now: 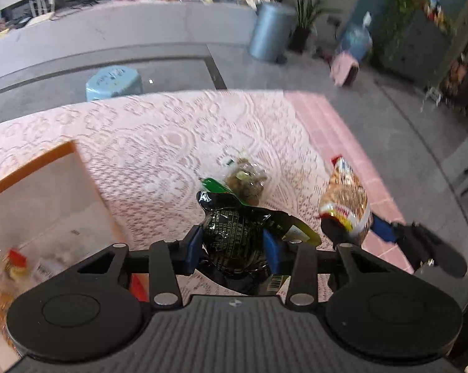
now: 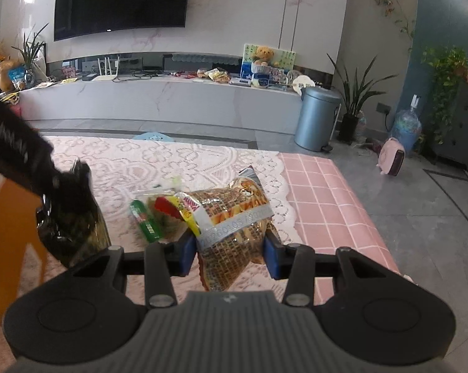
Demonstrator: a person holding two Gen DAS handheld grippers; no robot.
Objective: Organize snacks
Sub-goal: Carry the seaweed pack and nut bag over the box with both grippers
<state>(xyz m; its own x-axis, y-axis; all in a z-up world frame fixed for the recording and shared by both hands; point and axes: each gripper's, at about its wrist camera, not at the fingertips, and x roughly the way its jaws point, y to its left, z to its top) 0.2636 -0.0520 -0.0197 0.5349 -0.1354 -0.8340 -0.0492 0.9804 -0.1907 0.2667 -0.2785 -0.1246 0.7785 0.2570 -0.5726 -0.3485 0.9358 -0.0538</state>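
Snacks sit in both grippers: the left gripper [image 1: 235,245] has its blue fingers [image 1: 194,247] pinching a crinkled black foil snack packet [image 1: 234,233] covered in small yellow print too blurred to read, with a barcode on its lower edge. The right gripper [image 2: 229,253] pinches an orange-and-gold snack bag [image 2: 234,223] across a silver strip of stamped digits that cannot be made out. On the pink lace-covered surface [image 1: 159,143] beyond lies a clear green-edged snack pouch [image 1: 244,180]; an orange-rimmed white box [image 1: 41,205] stands left.
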